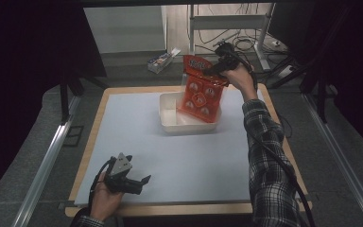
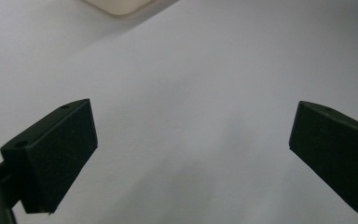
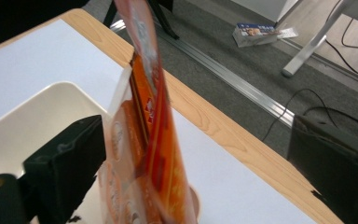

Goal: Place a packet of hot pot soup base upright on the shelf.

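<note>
At the near left of the tabletop [image 1: 137,142], a hand held the left tool [image 1: 139,183] low over the pale sheet. Its jaws stood wide apart with nothing between them.

Further right and farther off sat a white tub [image 1: 170,124]. An orange snack bag [image 1: 199,94] stood upright in the tub, leaning on its right wall, with its top poking up above the rim.

At the far right, the other hand held the right tool [image 1: 217,71] by the top of the bag. Its jaws were spread wide. The bag [image 3: 151,154] stood between them, close to one jaw, but not squeezed.
</note>
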`<state>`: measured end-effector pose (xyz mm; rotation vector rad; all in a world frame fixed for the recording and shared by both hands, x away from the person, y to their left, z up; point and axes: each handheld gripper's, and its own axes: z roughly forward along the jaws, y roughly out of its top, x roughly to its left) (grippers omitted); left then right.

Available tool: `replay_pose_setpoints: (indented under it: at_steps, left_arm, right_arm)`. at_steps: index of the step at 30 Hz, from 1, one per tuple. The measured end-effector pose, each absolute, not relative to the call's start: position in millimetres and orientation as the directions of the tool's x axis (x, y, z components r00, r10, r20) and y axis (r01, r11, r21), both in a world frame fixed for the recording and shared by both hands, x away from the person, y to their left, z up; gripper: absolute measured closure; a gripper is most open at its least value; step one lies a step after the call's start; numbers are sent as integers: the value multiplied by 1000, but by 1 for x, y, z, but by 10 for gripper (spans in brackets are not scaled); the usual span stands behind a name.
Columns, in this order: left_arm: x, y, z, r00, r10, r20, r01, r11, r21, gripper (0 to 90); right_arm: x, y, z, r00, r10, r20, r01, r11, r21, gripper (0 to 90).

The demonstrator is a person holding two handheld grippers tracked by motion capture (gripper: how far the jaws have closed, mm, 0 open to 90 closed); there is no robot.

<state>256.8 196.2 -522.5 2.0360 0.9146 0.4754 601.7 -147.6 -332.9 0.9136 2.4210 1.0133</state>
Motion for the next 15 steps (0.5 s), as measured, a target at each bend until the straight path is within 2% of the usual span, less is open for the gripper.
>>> replay_pose_setpoints:
  at_steps: [9, 15]
  left_arm:
    - [259, 198, -523, 670, 741, -43, 450, -359, 818, 0]
    - [257, 196, -522, 669, 743, -16, 434, -372, 821, 0]
  right_arm:
    - [592, -154, -328, -732, 677, -81, 410, 531, 742, 17]
    - [585, -156, -325, -742, 663, -97, 392, 547, 740, 15]
